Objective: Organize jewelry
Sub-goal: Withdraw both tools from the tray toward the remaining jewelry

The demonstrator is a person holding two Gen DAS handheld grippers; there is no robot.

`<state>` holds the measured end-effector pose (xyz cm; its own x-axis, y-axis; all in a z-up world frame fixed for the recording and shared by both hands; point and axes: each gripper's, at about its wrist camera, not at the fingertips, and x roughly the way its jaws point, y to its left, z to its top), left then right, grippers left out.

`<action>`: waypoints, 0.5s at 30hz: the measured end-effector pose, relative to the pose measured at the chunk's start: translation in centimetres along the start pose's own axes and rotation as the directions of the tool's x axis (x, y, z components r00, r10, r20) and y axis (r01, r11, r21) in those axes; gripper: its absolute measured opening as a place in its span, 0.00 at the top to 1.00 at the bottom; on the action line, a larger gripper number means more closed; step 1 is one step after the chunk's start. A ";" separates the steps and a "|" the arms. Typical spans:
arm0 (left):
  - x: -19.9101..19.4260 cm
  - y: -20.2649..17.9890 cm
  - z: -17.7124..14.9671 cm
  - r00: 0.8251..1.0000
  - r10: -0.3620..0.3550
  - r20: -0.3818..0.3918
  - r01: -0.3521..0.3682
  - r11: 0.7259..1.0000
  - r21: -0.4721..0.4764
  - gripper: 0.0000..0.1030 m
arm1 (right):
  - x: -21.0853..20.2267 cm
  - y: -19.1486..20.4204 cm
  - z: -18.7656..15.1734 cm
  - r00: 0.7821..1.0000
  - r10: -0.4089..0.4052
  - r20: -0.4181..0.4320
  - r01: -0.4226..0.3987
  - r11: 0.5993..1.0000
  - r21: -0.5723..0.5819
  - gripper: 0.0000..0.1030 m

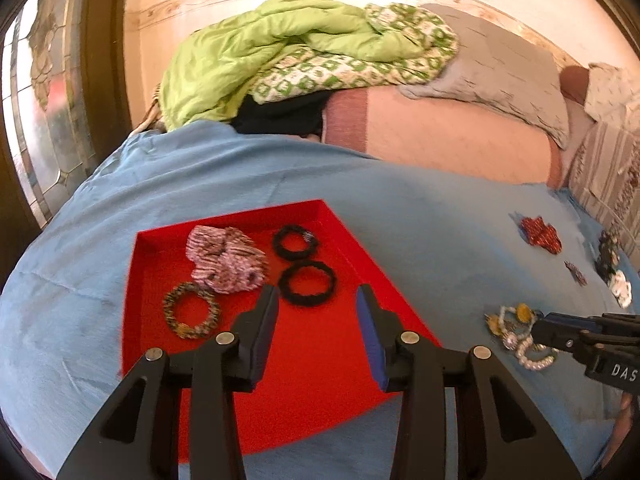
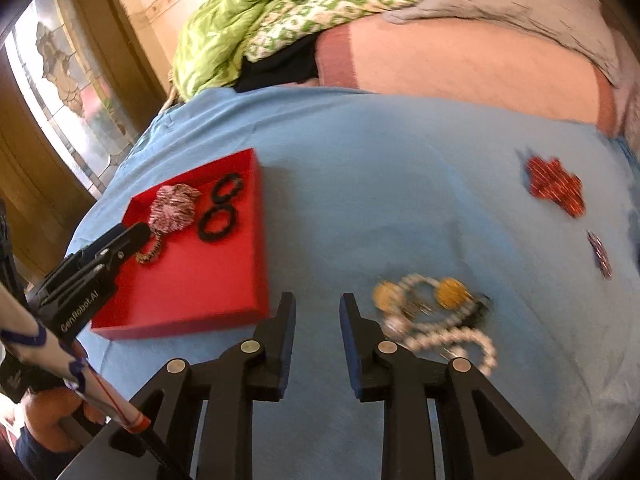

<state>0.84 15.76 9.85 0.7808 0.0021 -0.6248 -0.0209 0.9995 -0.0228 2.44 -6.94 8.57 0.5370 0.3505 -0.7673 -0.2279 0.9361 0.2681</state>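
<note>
Nearby, a red tray holding hair ties sits on the blue bedspread, clear of a pearl bracelet cluster. Left gripper hangs over the tray, fingers partly open, empty. Right gripper tilts down beside the pearls, fingers narrowly apart, empty.

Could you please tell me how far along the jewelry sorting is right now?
Done: four hair bands lie in the red tray. In hand: nothing; the left tool and right tool are both open and empty. Left on the blue sheet: the pearl-and-gold cluster, the red piece and smaller items beyond.

Red tray, blue cloth, green quilt.
</note>
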 end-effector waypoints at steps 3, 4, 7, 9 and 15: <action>-0.4 -1.5 -0.6 1.000 -0.022 -0.005 0.023 0.999 0.026 0.62 | -1.0 -2.6 -1.2 1.000 -0.020 0.008 0.020 0.999 0.040 0.76; -0.6 -2.1 -0.8 0.999 -0.033 -0.006 0.033 0.999 0.038 0.62 | -1.4 -3.8 -1.6 0.999 -0.028 0.017 0.027 0.998 0.062 0.76; -1.1 -3.7 -1.5 0.997 -0.068 -0.021 0.070 0.995 0.076 0.62 | -2.4 -6.9 -2.8 0.998 -0.049 0.040 0.043 0.990 0.136 0.76; -1.3 -4.9 -2.2 0.993 -0.110 -0.044 0.114 0.988 0.106 0.62 | -2.5 -9.2 -3.5 0.998 -0.053 0.037 0.045 0.979 0.200 0.76; -0.5 -8.0 -3.8 0.969 -0.209 -0.135 0.227 0.964 0.140 0.62 | -1.9 -13.0 -4.2 1.000 0.010 -0.001 -0.009 0.939 0.343 0.75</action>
<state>-1.77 7.69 7.38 0.6765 -0.2106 -0.7057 0.2444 0.9681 -0.0546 1.00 -19.86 4.12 0.5336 0.3600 -0.7653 0.0601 0.8865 0.4589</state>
